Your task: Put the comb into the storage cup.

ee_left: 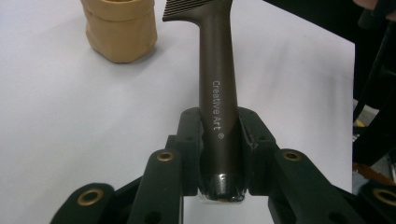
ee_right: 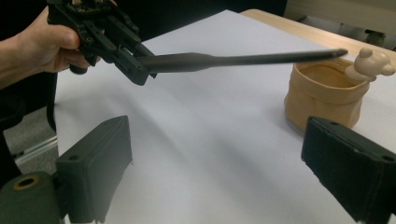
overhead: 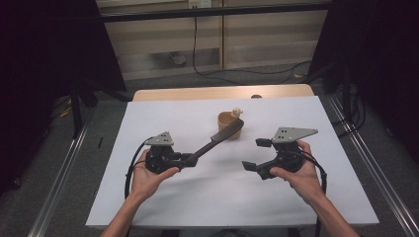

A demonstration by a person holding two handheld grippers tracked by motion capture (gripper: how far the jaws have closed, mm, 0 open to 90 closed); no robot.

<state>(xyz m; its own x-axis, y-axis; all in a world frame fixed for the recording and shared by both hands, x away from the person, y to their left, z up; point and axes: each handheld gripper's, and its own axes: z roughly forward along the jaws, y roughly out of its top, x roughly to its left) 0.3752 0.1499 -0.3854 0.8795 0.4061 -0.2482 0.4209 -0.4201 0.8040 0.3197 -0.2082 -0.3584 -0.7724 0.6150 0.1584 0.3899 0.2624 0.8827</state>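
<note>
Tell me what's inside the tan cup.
The tan cup shows only bare inner wall, with a small figure on its rim. The comb crosses above; the bottom is hidden.

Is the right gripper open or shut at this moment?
Open. The right gripper shows its two jaws wide apart in the high view, with only white table between them.

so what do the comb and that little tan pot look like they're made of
Comb: probably hard plastic, dark brown-grey and matte, with white lettering printed on a smooth moulded handle. Pot: likely soft rubber or silicone, though glazed ceramic can't be ruled out; its tan wall is wrinkled like a folded bag, with a dull sheen and a small moulded figure on the rim.
</note>
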